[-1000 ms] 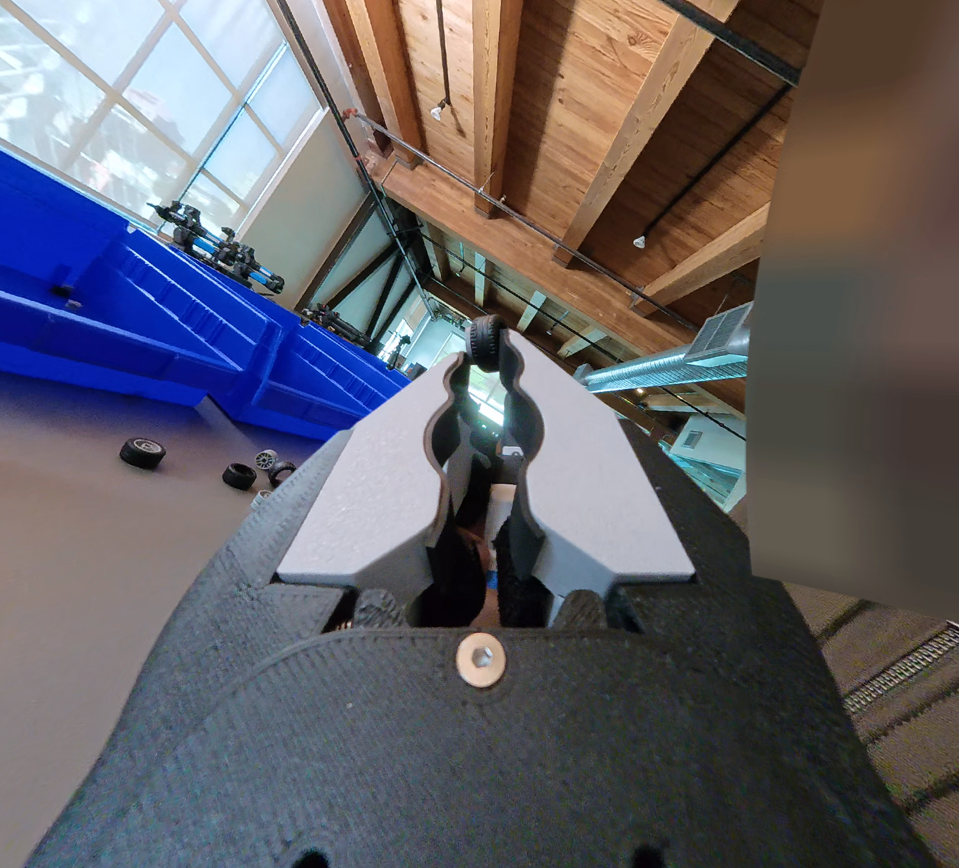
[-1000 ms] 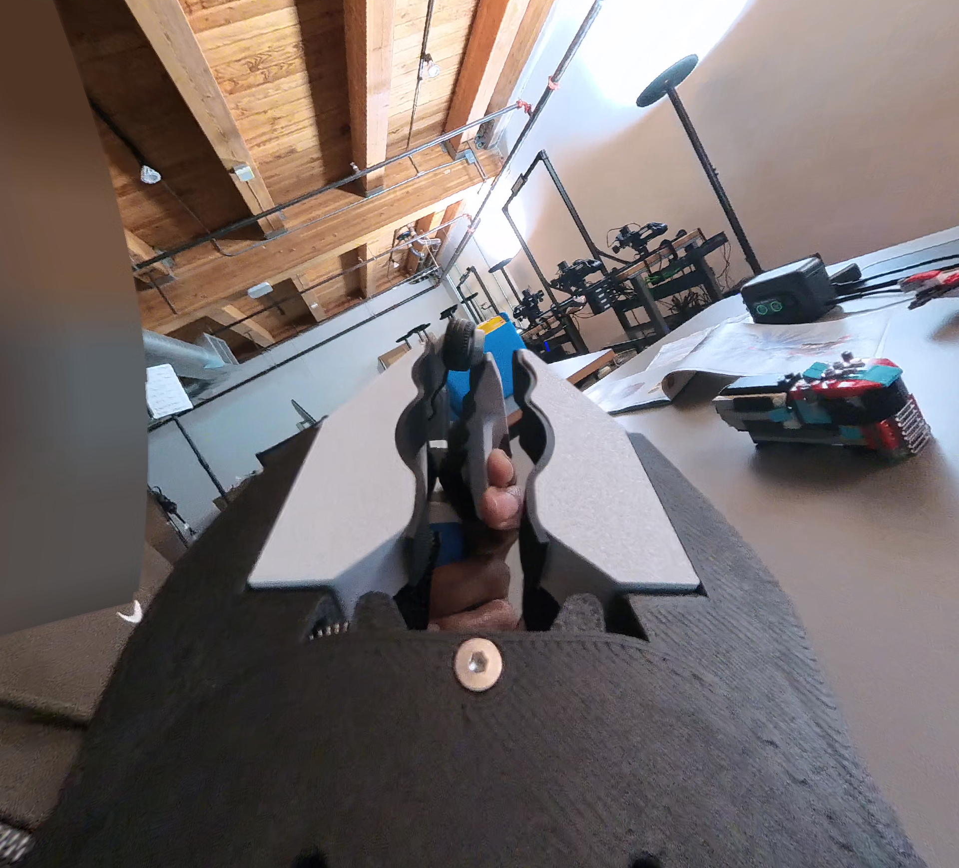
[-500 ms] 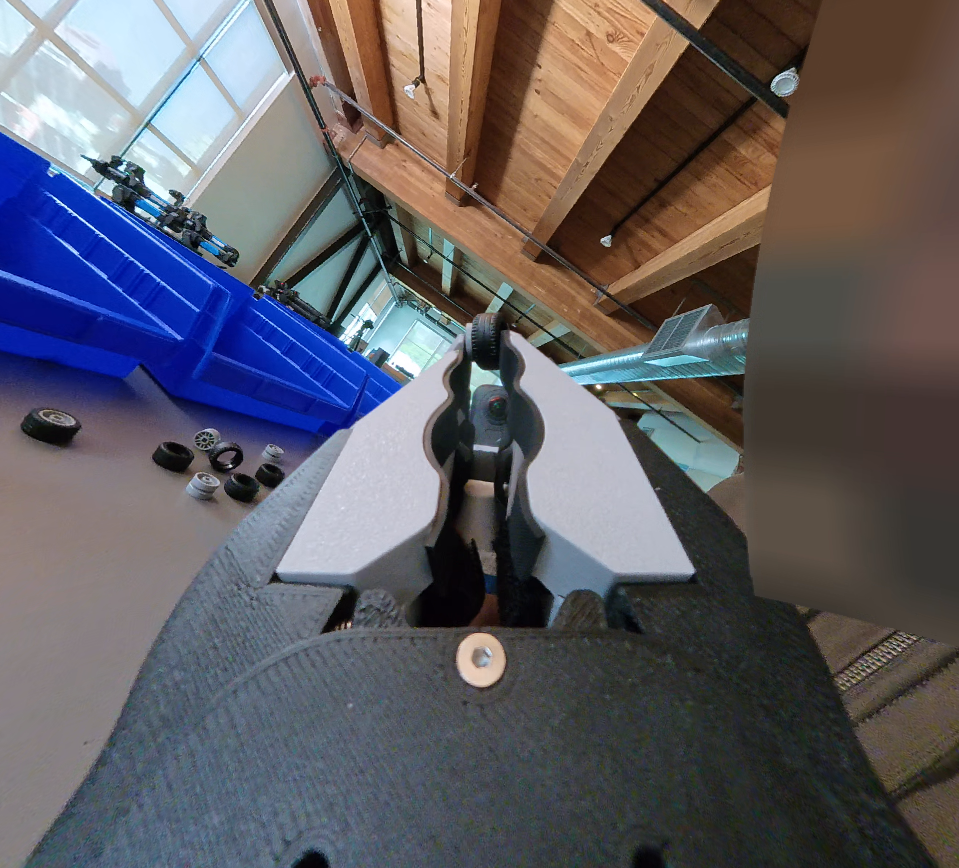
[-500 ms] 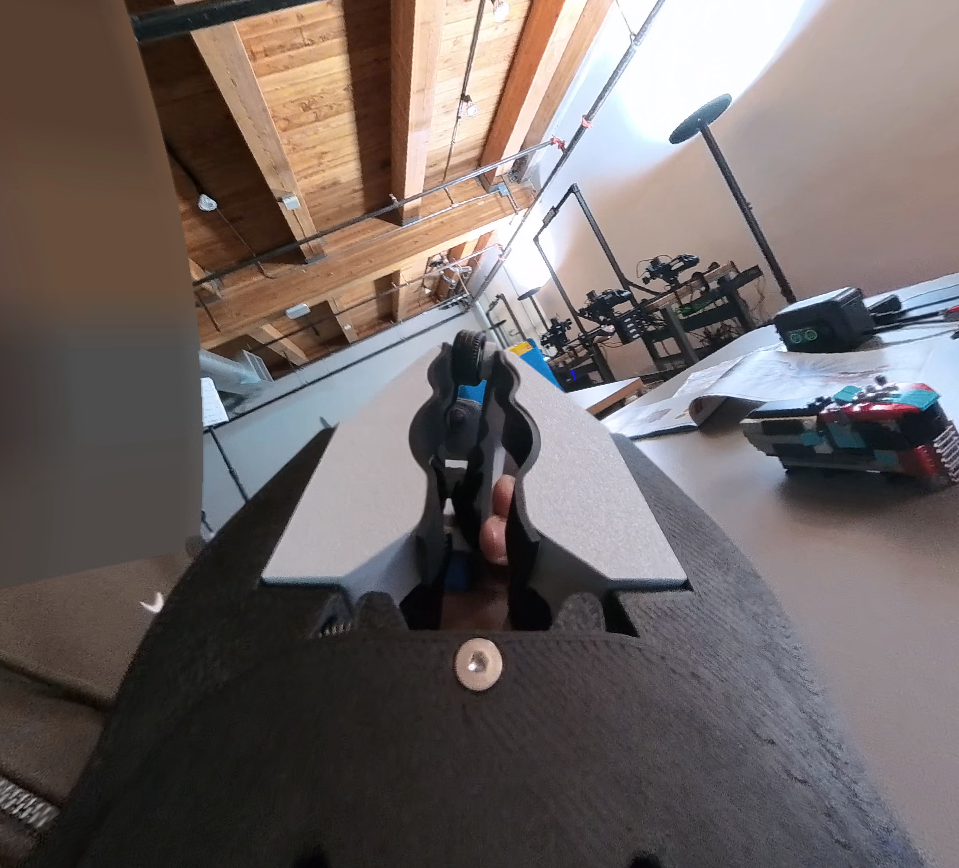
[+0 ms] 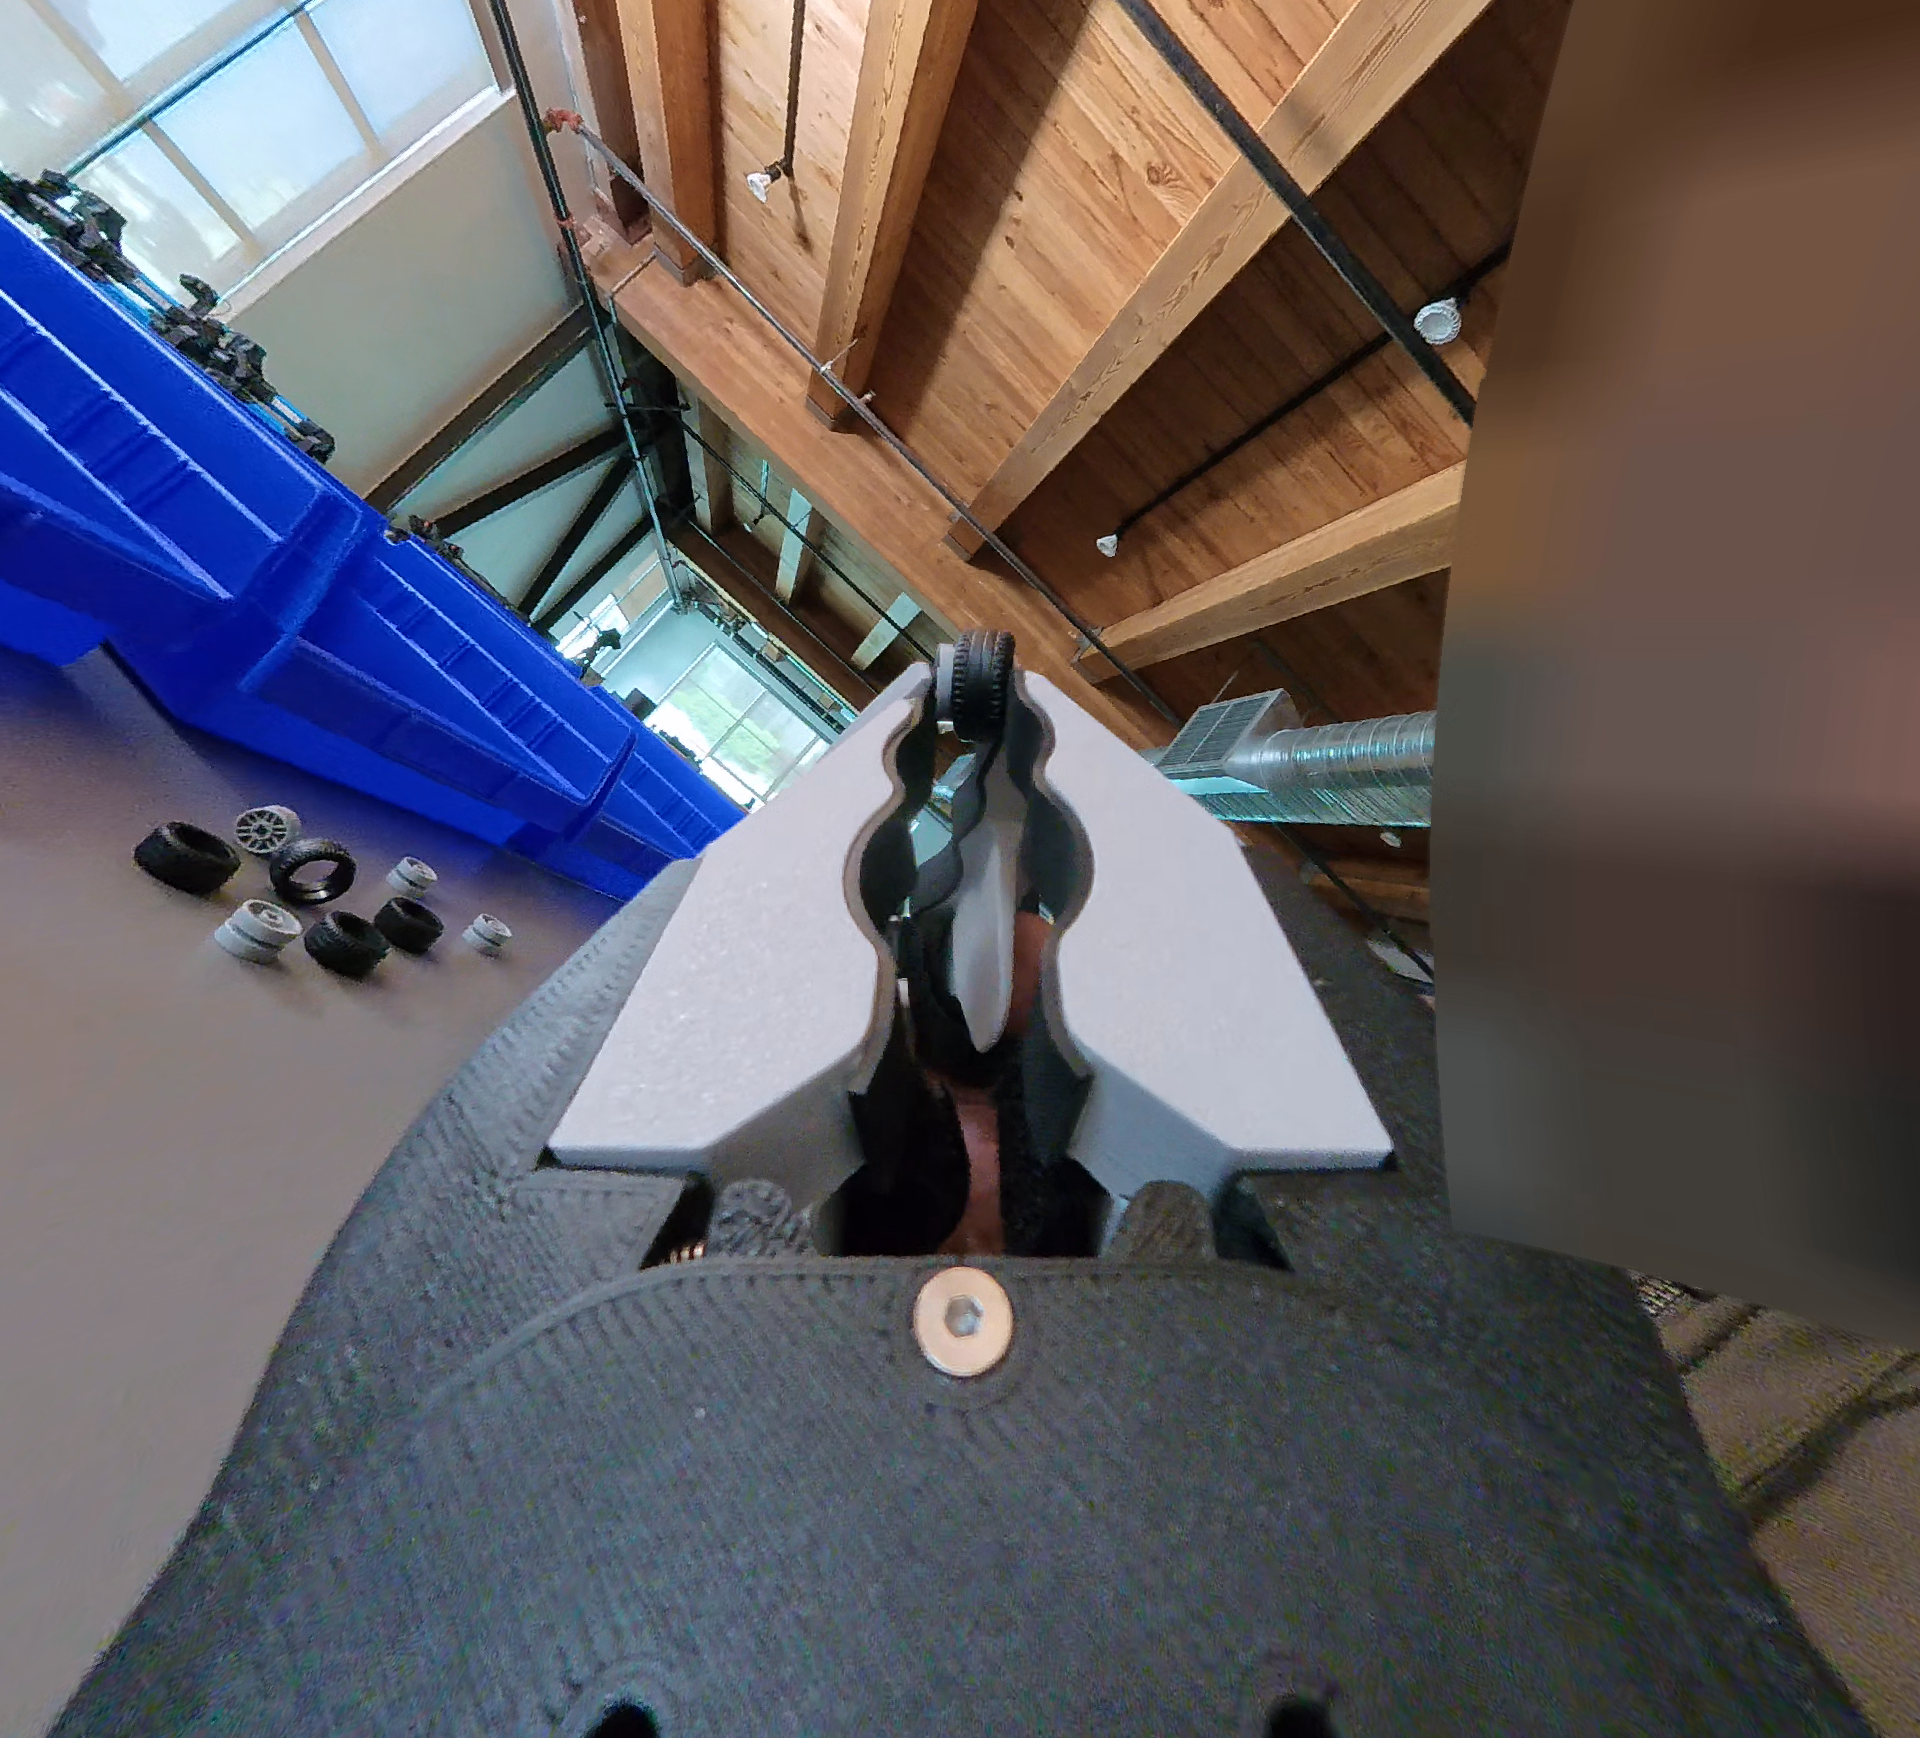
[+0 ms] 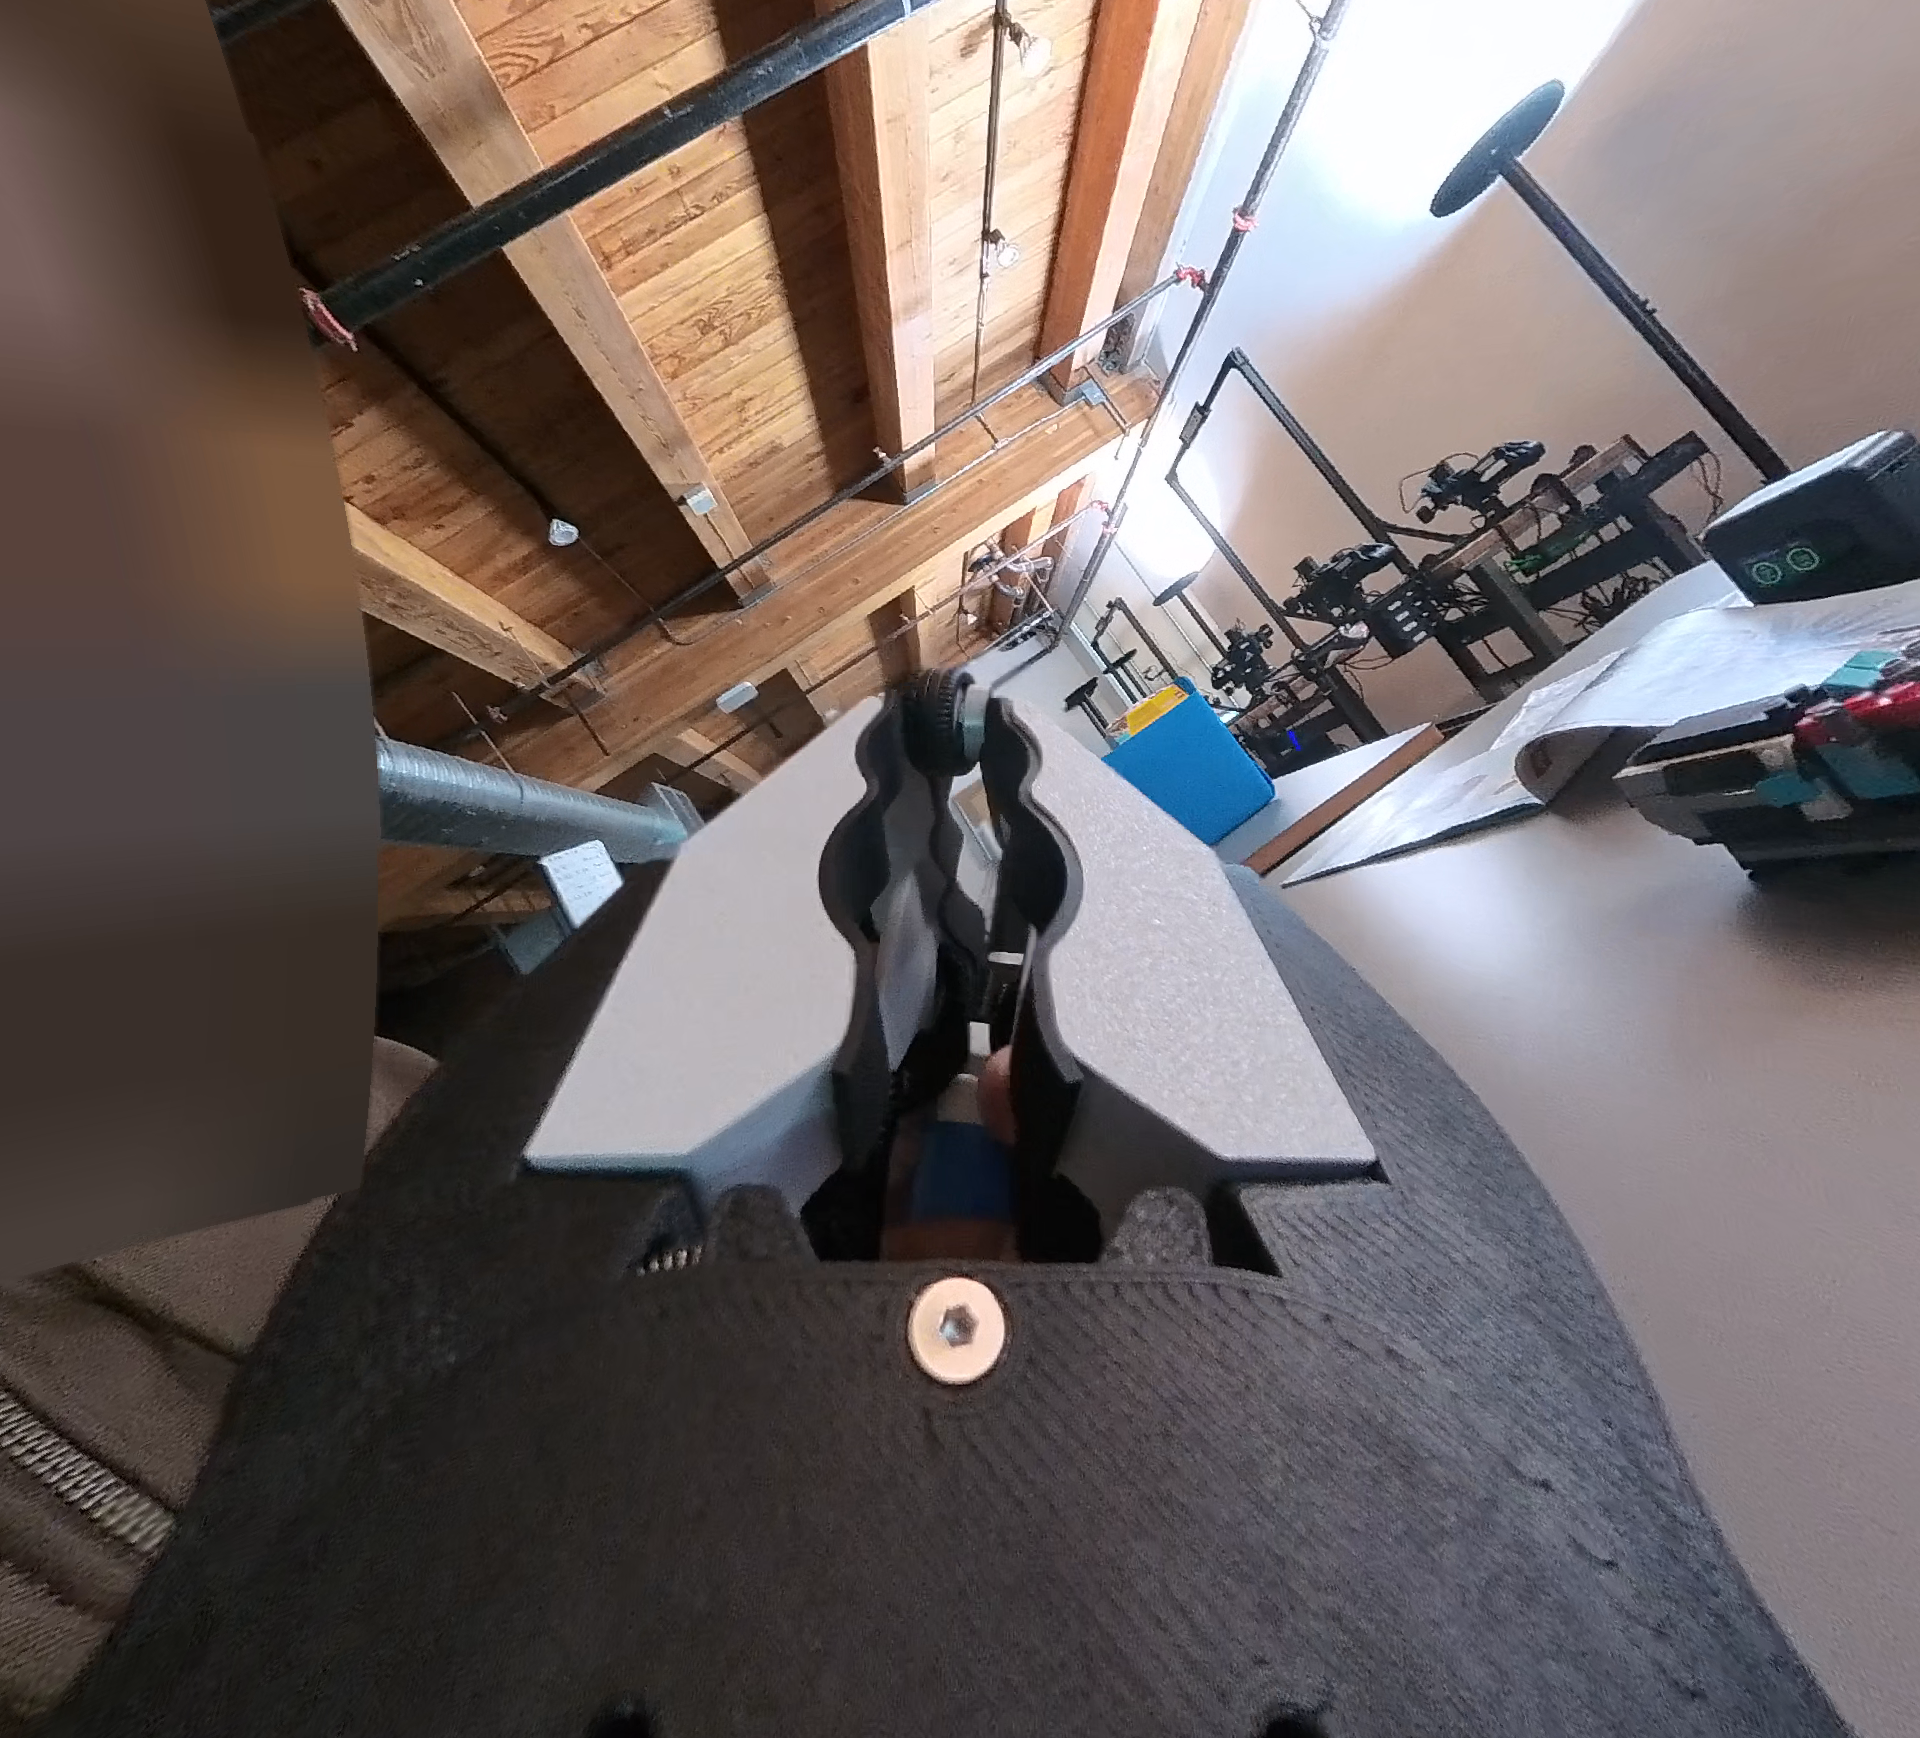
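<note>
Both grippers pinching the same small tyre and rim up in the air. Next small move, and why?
Probably a short straight push together along the wheel's axis. The left gripper clamps the black tyre, the right gripper closes on it from the other side, and the grey rim still protrudes sideways.

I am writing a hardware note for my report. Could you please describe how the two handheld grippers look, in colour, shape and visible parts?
Both look alike: the left gripper and right gripper each have a black, ribbed, 3D-printed body with one silver hex screw at centre. Two light grey wedge-shaped fingers taper forward, with wavy black-lined inner edges. No cables show.
</note>
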Demonstrator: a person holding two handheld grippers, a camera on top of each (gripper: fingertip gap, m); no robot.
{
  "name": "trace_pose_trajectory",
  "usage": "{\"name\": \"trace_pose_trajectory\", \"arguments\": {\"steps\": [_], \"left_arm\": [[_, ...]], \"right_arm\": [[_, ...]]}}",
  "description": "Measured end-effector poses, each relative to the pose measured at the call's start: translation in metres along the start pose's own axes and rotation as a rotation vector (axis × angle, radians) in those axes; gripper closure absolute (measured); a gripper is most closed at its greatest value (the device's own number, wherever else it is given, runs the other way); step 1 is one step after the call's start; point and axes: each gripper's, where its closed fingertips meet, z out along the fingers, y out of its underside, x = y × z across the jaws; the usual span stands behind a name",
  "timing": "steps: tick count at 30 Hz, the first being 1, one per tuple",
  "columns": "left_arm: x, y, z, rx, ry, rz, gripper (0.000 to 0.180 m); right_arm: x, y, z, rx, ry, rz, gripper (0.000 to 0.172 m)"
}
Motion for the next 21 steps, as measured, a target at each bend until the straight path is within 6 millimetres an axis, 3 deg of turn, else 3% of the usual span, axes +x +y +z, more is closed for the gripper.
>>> {"name": "trace_pose_trajectory", "arguments": {"steps": [8,15,21], "left_arm": [[-0.003,-0.005,-0.001,0.019,-0.068,0.118,0.168],[0.001,0.000,0.001,-0.031,-0.072,0.162,0.168],[0.007,-0.004,-0.001,-0.151,-0.126,0.387,0.159]], "right_arm": [[0.002,0.004,0.001,-0.054,0.116,-0.234,0.154],[-0.001,0.001,-0.003,-0.049,0.101,-0.231,0.156],[-0.004,-0.002,-0.006,-0.098,0.100,-0.275,0.156]]}}
